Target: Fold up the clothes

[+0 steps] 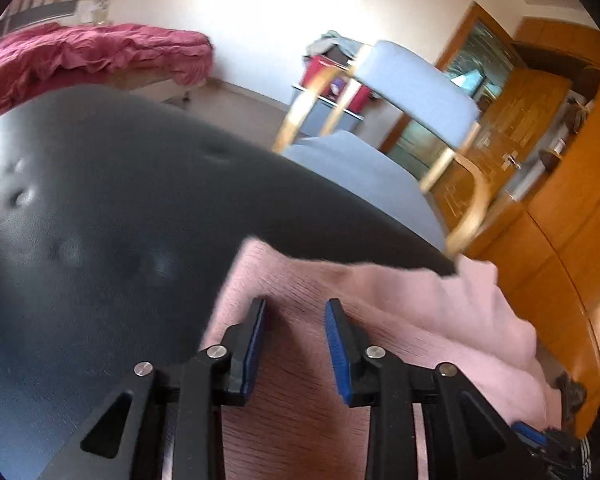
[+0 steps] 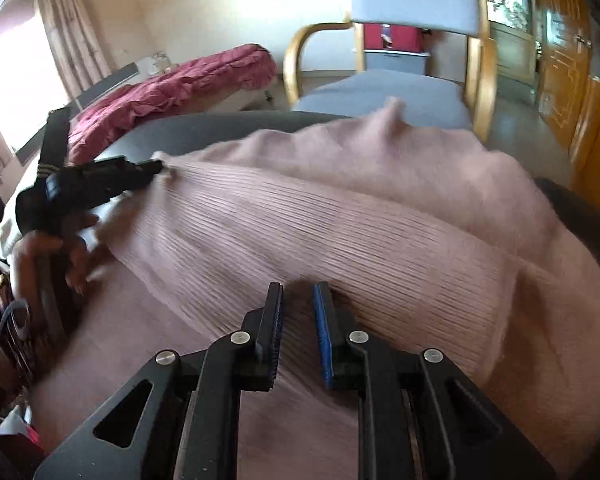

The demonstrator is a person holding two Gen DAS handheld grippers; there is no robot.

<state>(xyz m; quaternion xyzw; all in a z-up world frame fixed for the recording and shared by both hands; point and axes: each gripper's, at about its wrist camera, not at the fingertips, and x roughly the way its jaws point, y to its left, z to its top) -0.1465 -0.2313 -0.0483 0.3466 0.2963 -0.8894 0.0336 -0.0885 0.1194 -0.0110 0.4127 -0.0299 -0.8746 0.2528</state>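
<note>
Pink ribbed knit garment (image 2: 340, 216) lies spread over the dark bench (image 1: 100, 200), one edge running off the far corner toward the grey chair (image 2: 380, 92). A band of it lies doubled over across the middle, a rounded fold ridge crossing the right wrist view. How far the folding has got I cannot say; the cloth is partly gathered, not flat and not a finished packet.

My left gripper (image 1: 296, 312) hovers over the knit near the bench edge, jaws parted with pink cloth showing between the blue pads. In its own view I cannot see it pinching anything. In the right wrist view its tip meets the garment's far edge, but blur hides whether it grips. My right gripper (image 2: 298, 296) sits low over the fold ridge, jaws apart by a narrow gap, nothing clamped.

To do this well:
- Take the hem at two matching points, both layers together.
- Lift and carry both sides level, so the ribs stay parallel and the fold line runs straight.
- Keep the overhanging part from dragging the rest off the bench.
- The knit looks soft and stretchy; pull gently and smooth after laying it down.

No readable writing, brand or label anywhere.
</note>
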